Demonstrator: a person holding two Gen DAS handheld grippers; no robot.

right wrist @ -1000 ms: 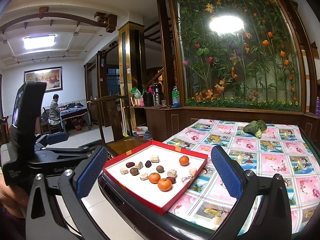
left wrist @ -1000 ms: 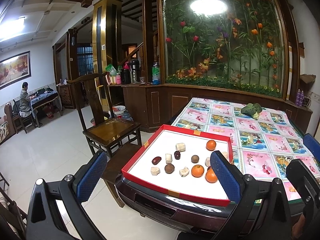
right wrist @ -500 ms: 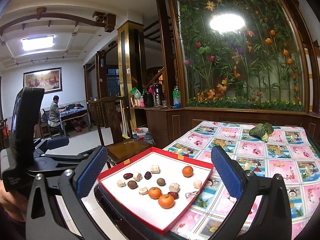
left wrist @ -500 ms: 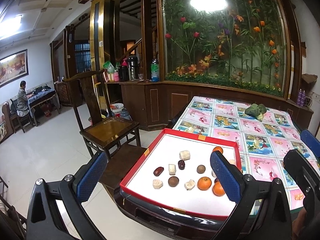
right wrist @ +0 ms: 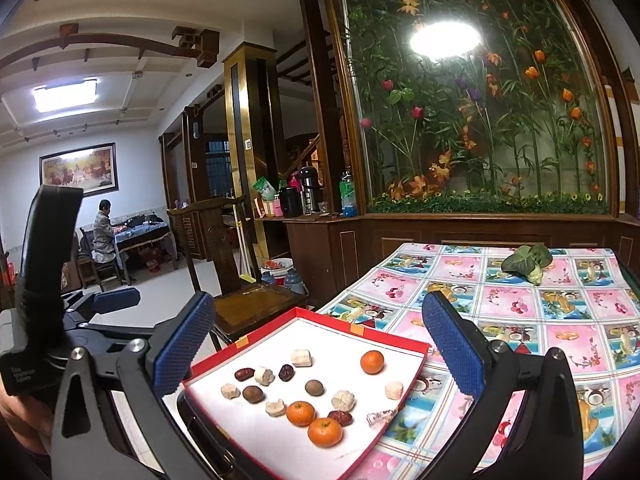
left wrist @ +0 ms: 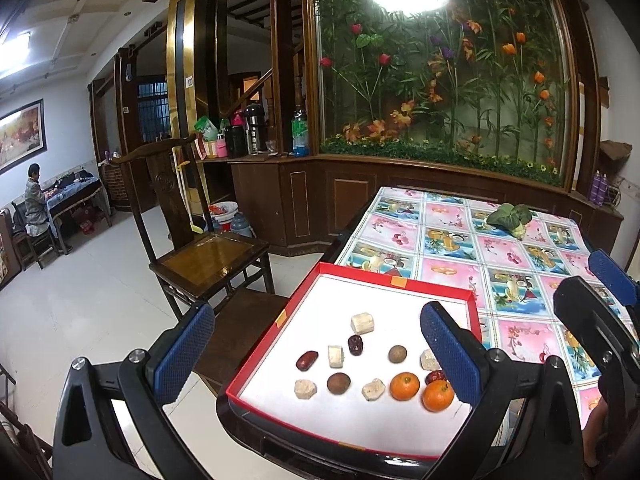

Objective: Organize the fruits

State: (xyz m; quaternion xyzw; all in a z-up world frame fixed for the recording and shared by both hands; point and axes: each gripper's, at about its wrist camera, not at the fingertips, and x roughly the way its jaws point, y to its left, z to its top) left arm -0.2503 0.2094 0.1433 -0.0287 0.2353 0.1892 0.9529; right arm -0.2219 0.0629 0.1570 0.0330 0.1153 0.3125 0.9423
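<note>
A red-rimmed white tray (left wrist: 394, 279) (right wrist: 362, 328) sits at the near left corner of the table. It holds three oranges (right wrist: 325, 432), dark red dates (left wrist: 307, 360), brown round fruits (left wrist: 338, 383) and pale chunks (left wrist: 362, 323). My left gripper (left wrist: 316, 354) is open and empty, above the tray's near side. My right gripper (right wrist: 320, 348) is open and empty, above the tray from the right. The left gripper's body shows in the right wrist view (right wrist: 48, 320).
The table has a patterned fruit cloth (left wrist: 500, 256) with a green leafy vegetable (left wrist: 510, 216) at the far end. A dark wooden chair (left wrist: 204, 256) stands left of the table. A flower-filled glass cabinet (left wrist: 440, 80) lies behind.
Both grippers have moved forward and down toward the tray, which now looks larger and nearer. Both stay open and empty.
</note>
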